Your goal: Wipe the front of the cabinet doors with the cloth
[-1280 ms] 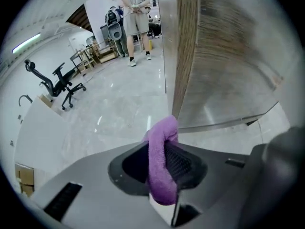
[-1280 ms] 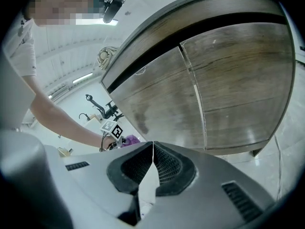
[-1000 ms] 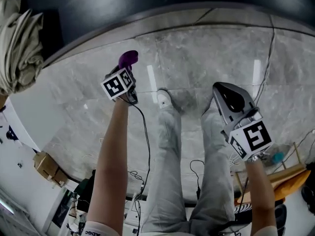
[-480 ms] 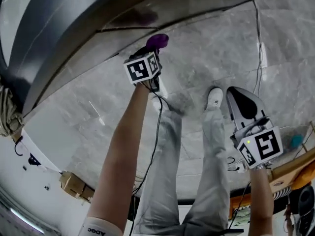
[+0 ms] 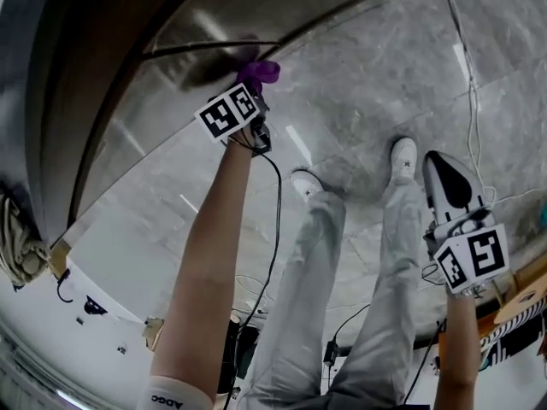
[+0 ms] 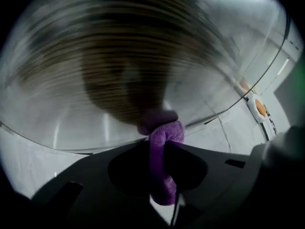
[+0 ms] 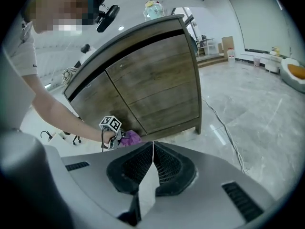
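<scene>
Marble floor (image 5: pixel 376 75) is fronting cabinet doors (image 7: pixel 152 80) | left gripper (image 6: pixel 159 151) is clamping cloth (image 6: pixel 166 132) low against a door | right gripper (image 7: pixel 152 149) is idling closed, empty | wiping judged underway, upper panels remaining.

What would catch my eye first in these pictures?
A bright purple cloth, pinched in the left gripper, sits low at the wooden cabinet door. The right gripper hangs shut and empty beside the person's leg.

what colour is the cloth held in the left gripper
Purple. The cloth shows best in the left gripper view, clamped between the jaws.
</scene>
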Demonstrator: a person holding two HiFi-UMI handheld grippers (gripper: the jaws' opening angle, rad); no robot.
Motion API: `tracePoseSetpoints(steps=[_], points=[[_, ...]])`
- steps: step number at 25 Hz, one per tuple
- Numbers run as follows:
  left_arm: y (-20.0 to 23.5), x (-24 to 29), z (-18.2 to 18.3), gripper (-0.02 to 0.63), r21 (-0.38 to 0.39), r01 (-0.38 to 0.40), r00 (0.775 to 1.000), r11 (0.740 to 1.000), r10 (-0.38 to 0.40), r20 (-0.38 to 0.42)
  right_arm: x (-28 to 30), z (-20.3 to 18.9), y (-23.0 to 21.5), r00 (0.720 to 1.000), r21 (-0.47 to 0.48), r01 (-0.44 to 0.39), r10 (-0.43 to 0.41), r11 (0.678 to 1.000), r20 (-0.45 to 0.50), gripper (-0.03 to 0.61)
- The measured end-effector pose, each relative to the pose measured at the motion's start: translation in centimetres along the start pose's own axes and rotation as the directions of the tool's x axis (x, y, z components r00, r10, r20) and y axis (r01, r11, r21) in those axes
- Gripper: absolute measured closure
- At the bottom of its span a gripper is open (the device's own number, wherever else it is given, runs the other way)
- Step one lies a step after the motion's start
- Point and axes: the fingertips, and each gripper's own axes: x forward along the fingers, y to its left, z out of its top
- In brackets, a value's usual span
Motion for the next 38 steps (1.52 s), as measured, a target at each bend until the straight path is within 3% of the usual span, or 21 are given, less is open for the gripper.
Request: tracePoseSetpoints(steps=[2, 5, 12, 14, 18, 20, 22, 24, 26, 29, 33, 35, 38], points=[[3.0, -1.0, -0.7, 0.529, -0.011, -0.022, 1.000, 1.000, 0.022, -0.008, 1.1, 0.5, 1.9, 1.000, -0.017, -0.020, 0.020, 1.000, 0.004, 0.552], [8.8, -2.9, -2.1, 0.529, -0.089, -0.094, 0.995, 0.992, 0.092, -0.026, 3.1, 1.9, 5.7, 0.997, -0.069, -0.076, 0.076, 0.995, 0.004, 0.552], [21.0, -8.6, -4.6, 0.529, -0.204, -0.254, 0.967, 0.945, 0.255, -0.021, 6.6, 4.4, 13.8, 0.979, -0.203, -0.200, 0.202, 0.959, -0.012, 0.552], [24.3, -11.2, -4.8, 0.529, -0.219, -0.325, 0.942, 0.920, 0.336, 0.011, 6.8, 4.2, 15.7, 0.976, -0.215, -0.216, 0.216, 0.953, -0.023, 0.551], [30.2, -17.6, -6.7, 0.531, -0.285, -0.460, 0.867, 0.841, 0.495, 0.062, 6.8, 3.6, 18.1, 0.960, -0.263, -0.279, 0.268, 0.924, -0.075, 0.552], [31.9, -20.5, -8.4, 0.531, -0.333, -0.473, 0.853, 0.815, 0.519, 0.057, 6.5, 3.5, 19.1, 0.950, -0.292, -0.312, 0.295, 0.904, -0.102, 0.552], [32.7, -23.6, -9.7, 0.531, -0.385, -0.447, 0.858, 0.807, 0.509, 0.071, 5.5, 3.7, 20.2, 0.944, -0.305, -0.330, 0.308, 0.894, -0.118, 0.552], [31.8, -27.0, -10.5, 0.531, -0.404, -0.397, 0.869, 0.824, 0.480, 0.125, 4.0, 4.2, 21.2, 0.940, -0.311, -0.340, 0.316, 0.887, -0.125, 0.552], [28.9, -31.0, -10.7, 0.531, -0.359, -0.356, 0.869, 0.863, 0.447, 0.211, 2.3, 5.4, 21.7, 0.935, -0.333, -0.353, 0.327, 0.874, -0.134, 0.552], [21.8, -38.3, -9.8, 0.531, -0.254, -0.297, 0.853, 0.920, 0.375, 0.362, -1.4, 8.4, 22.0, 0.925, -0.392, -0.380, 0.348, 0.838, -0.152, 0.552], [10.0, -49.1, -7.1, 0.531, -0.191, -0.142, 0.826, 0.971, 0.222, 0.519, -10.1, 14.0, 21.9, 0.927, -0.462, -0.371, 0.353, 0.806, -0.128, 0.552], [4.5, -54.0, -4.3, 0.531, -0.142, -0.055, 0.787, 0.988, 0.131, 0.603, -14.3, 18.1, 21.3, 0.936, -0.489, -0.330, 0.348, 0.807, -0.057, 0.552], [-2.9, -60.9, 0.3, 0.531, -0.036, 0.030, 0.703, 0.999, 0.005, 0.711, -20.2, 24.7, 20.3, 0.939, -0.507, -0.252, 0.335, 0.824, 0.077, 0.552]])
